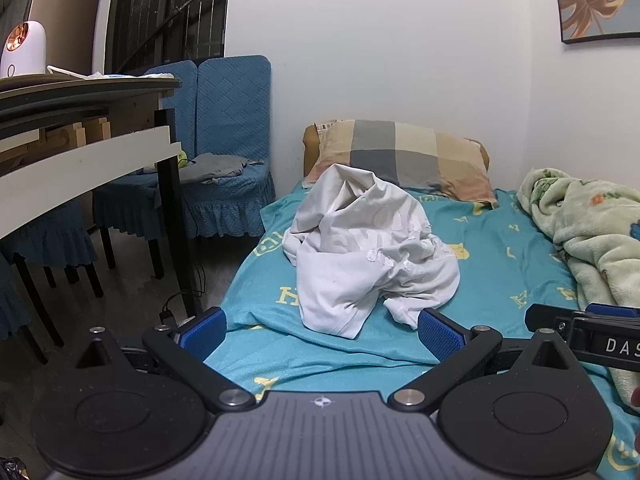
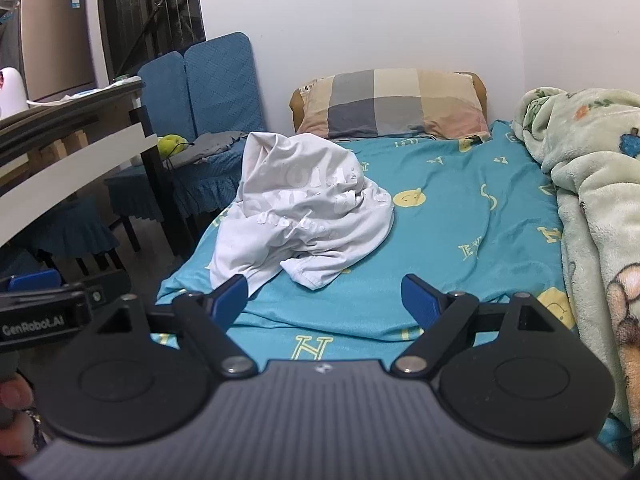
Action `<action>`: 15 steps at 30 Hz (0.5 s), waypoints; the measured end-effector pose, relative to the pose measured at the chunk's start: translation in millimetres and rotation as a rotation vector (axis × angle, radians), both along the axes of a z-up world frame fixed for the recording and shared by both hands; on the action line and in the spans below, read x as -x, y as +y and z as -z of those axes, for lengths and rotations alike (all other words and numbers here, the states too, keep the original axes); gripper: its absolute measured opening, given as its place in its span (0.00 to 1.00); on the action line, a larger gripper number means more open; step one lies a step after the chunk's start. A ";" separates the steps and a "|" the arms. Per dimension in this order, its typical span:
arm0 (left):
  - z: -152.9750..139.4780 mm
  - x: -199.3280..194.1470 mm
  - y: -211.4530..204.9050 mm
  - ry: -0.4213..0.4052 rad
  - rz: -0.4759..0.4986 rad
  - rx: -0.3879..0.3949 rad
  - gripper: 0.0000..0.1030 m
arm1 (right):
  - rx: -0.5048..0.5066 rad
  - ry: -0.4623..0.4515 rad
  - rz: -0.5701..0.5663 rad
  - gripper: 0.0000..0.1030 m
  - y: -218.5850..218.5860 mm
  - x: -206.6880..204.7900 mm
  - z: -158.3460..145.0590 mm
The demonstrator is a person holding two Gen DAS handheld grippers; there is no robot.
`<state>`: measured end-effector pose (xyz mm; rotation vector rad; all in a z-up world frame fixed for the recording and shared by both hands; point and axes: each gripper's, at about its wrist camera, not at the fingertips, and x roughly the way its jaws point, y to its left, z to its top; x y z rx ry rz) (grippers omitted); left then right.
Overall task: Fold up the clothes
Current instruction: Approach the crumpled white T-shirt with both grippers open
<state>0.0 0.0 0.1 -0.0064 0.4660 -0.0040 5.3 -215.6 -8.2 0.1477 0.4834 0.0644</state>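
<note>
A crumpled white T-shirt (image 1: 368, 248) with a worn print lies in a heap on the teal bed sheet (image 1: 492, 248); it also shows in the right wrist view (image 2: 304, 212). My left gripper (image 1: 322, 334) is open and empty, held just short of the shirt's near hem. My right gripper (image 2: 324, 294) is open and empty, near the shirt's front edge, with the shirt ahead and to the left. The right gripper's side shows at the right edge of the left wrist view (image 1: 592, 332).
A checked pillow (image 1: 404, 156) lies at the head of the bed. A pale green fleece blanket (image 2: 592, 184) is bunched along the bed's right side. A table (image 1: 80, 128) and blue-covered chairs (image 1: 224, 128) stand left of the bed.
</note>
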 end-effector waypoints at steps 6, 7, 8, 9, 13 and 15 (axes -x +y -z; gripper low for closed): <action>-2.0 1.0 0.2 -0.003 -0.001 -0.002 1.00 | -0.009 -0.012 -0.005 0.83 1.0 0.3 0.1; -2.3 1.2 0.3 -0.003 -0.001 -0.003 1.00 | -0.008 -0.014 -0.007 0.83 0.9 -0.1 0.0; -2.6 1.2 0.5 -0.004 -0.002 -0.004 1.00 | -0.004 -0.016 -0.007 0.83 1.6 -0.4 0.3; -2.6 0.7 1.2 -0.003 -0.003 -0.006 1.00 | 0.003 -0.019 -0.007 0.83 2.2 -0.6 0.2; 4.0 -0.4 -0.4 -0.007 -0.009 -0.022 1.00 | 0.019 -0.026 -0.003 0.83 2.4 -0.1 -1.3; 5.6 -0.8 -0.6 -0.005 -0.009 -0.019 1.00 | 0.022 -0.030 0.005 0.83 2.1 1.3 -2.7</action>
